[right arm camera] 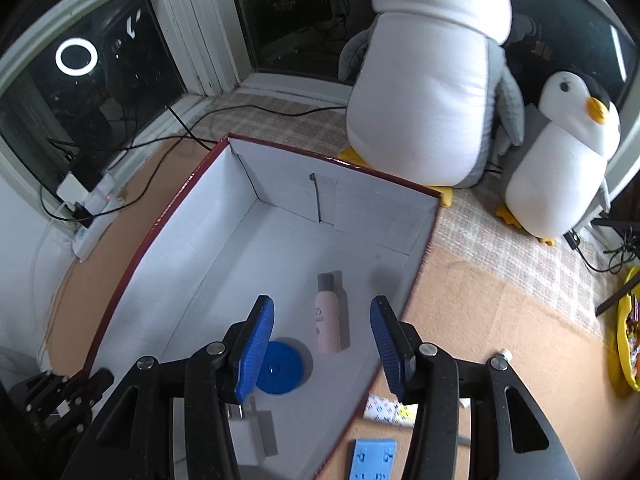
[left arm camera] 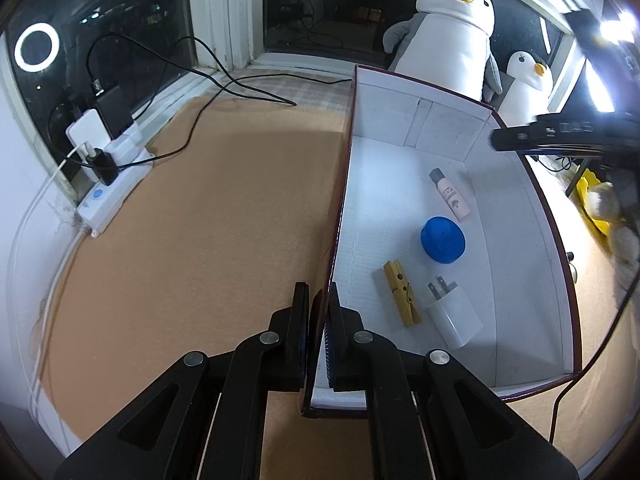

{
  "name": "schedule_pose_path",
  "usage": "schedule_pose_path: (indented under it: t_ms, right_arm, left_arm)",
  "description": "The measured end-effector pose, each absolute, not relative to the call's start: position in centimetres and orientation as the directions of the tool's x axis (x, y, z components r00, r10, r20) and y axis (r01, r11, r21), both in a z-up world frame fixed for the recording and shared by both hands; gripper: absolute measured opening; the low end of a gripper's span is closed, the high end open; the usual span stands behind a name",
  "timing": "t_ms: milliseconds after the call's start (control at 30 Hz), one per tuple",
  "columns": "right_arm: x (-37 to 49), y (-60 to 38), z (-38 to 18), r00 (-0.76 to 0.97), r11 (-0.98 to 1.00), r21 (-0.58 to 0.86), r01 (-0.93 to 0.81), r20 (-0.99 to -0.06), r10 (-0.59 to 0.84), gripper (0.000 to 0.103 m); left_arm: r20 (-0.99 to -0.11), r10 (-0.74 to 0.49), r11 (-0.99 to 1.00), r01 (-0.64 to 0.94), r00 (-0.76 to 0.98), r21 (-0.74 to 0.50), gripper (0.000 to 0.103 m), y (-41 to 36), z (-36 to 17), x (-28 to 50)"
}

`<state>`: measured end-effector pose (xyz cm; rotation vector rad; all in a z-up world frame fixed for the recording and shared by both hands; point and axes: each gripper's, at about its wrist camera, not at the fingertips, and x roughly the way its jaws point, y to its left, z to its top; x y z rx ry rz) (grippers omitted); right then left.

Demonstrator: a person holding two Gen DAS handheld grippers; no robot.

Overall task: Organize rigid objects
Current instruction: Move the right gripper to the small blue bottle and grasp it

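Note:
A white-lined box with a dark red rim (left arm camera: 448,152) (right arm camera: 280,208) stands on the tan mat. Inside lie a pink bottle (left arm camera: 450,195) (right arm camera: 330,312), a blue round lid (left arm camera: 443,239) (right arm camera: 280,368), a wooden clothespin (left arm camera: 401,293) and a white plug adapter (left arm camera: 454,316) (right arm camera: 250,436). My left gripper (left arm camera: 320,300) is shut on the box's left wall near its front corner. My right gripper (right arm camera: 322,340) is open and empty, hovering over the box above the bottle and lid. The right gripper's tip shows in the left wrist view (left arm camera: 520,138).
Two plush penguins (right arm camera: 432,72) (right arm camera: 560,160) sit behind the box. A power strip with chargers and cables (left arm camera: 108,168) lies at the left by the window. A blue flat piece (right arm camera: 374,460) and a patterned packet (right arm camera: 390,410) lie right of the box. A yellow container (right arm camera: 628,340) is far right.

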<state>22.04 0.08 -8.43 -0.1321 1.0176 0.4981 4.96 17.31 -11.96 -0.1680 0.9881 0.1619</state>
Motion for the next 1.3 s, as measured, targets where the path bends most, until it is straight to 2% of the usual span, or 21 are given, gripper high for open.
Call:
schedule_pose_path:
  t_ms: [433, 767, 867, 1100, 1300]
  right_arm:
    - [17.1, -9.8, -6.0, 0.466, 0.884, 0.229, -0.408, -0.78, 0.417, 0.048]
    - [14.9, -16.3, -9.6, 0.418, 0.905, 0.228, -0.358, -0.828, 0.374, 0.048]
    - [14.0, -17.0, -11.3, 0.386, 0.904, 0.197, -0.38, -0.854, 0.348, 0.048]
    - [11.5, -16.5, -14.9, 0.285, 0.846, 0.122, -0.519, -0.908, 0.306, 0.048]
    - [10.4, -15.1, -17.4, 0.248, 0.785, 0.067, -0.616, -0.929, 0.274, 0.048]
  left_arm:
    - [-0.853, 0.084, 0.976, -0.216, 0.516, -0.035, 0.006, 17.1, -12.1, 5.4]
    - [-0.864, 0.107, 0.975, -0.221, 0.492, -0.005, 0.006, 16.8, -12.1, 6.0]
    - [-0.867, 0.117, 0.975, -0.222, 0.485, 0.008, 0.007, 16.6, -12.1, 6.2]
    - [-0.878, 0.127, 0.976, -0.217, 0.461, 0.027, 0.016, 16.1, -12.5, 6.5]
    - [-0.884, 0.14, 0.974, -0.221, 0.445, 0.043, 0.016, 16.0, -12.7, 6.6]
